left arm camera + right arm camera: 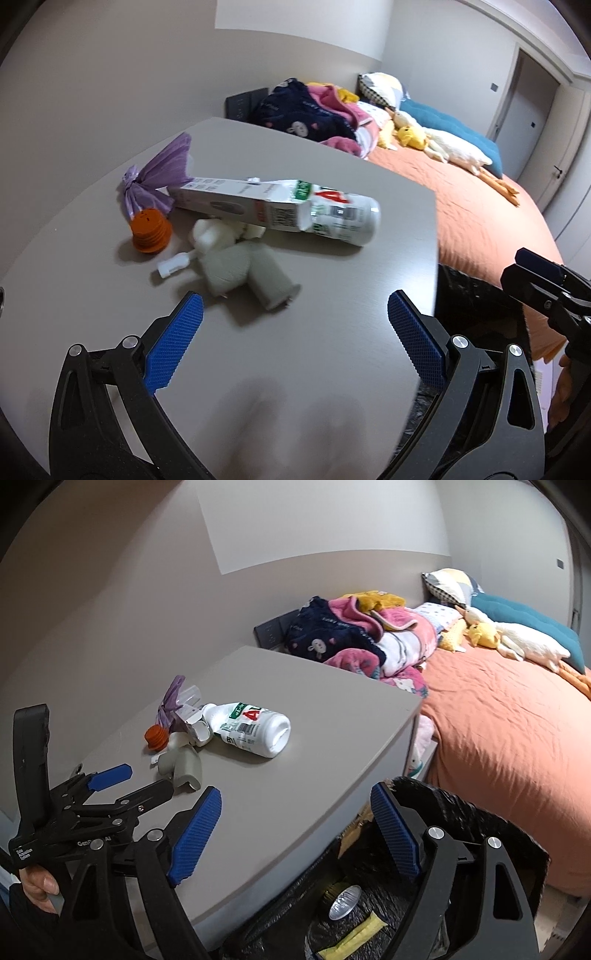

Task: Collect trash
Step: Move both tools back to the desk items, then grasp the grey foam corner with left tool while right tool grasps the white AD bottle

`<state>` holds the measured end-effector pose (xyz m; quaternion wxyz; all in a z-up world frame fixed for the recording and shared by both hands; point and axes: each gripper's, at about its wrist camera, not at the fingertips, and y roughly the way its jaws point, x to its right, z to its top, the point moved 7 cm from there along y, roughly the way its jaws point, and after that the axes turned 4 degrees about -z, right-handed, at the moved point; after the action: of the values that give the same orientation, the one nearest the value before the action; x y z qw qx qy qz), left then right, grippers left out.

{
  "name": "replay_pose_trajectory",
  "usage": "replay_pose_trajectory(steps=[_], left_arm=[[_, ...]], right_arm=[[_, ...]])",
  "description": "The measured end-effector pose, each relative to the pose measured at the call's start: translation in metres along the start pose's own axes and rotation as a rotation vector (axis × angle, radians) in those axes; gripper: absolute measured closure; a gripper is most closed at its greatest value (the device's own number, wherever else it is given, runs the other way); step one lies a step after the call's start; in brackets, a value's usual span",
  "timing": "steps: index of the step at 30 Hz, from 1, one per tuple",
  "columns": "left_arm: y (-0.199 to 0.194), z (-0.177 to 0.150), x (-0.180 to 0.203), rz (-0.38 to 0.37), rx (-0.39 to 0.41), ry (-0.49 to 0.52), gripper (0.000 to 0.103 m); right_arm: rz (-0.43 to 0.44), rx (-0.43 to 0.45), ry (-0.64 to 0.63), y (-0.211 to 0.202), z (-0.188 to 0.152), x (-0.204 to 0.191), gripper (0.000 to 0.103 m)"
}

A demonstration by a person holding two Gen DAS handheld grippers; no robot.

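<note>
Trash lies on a grey nightstand (332, 295): a white bottle (343, 218) on its side, a long white carton (229, 201), a purple wrapper (159, 177), an orange ribbed cap (151, 232), white scraps (210, 232) and grey cardboard tubes (251, 273). My left gripper (295, 314) is open and empty, just short of the tubes. My right gripper (295, 808) is open and empty, above the nightstand's edge and a black-lined bin (461, 812). The bottle (255, 731) and tubes (183, 764) also show in the right wrist view, with the left gripper (129, 779).
The bin holds a metal can (343, 901) and a yellow wrapper (351, 938). A bed with an orange sheet (498, 720), piled clothes (354, 635), pillows and plush toys stands to the right. A wall runs behind the nightstand.
</note>
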<state>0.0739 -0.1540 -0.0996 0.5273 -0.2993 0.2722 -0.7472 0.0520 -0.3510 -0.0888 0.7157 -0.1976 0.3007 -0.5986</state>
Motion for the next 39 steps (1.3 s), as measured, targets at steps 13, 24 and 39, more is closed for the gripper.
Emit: replay_pose_trajectory(steps=[13,24,39], left_arm=[[0.035,0.005,-0.023,0.053,-0.042,0.006,0.006],[0.056,0.009,-0.035,0.074,-0.076,0.016,0.006],[0.045,0.017,-0.055,0.044,-0.051,-0.009,0.023]], right_arm=[[0.017,-0.065,-0.051,0.053,0.01,-0.015,0.019],[0.007,-0.098,-0.206,0.096,0.028,-0.04,0.015],[-0.002,-0.14,-0.397,0.141,0.043,-0.07,0.015]])
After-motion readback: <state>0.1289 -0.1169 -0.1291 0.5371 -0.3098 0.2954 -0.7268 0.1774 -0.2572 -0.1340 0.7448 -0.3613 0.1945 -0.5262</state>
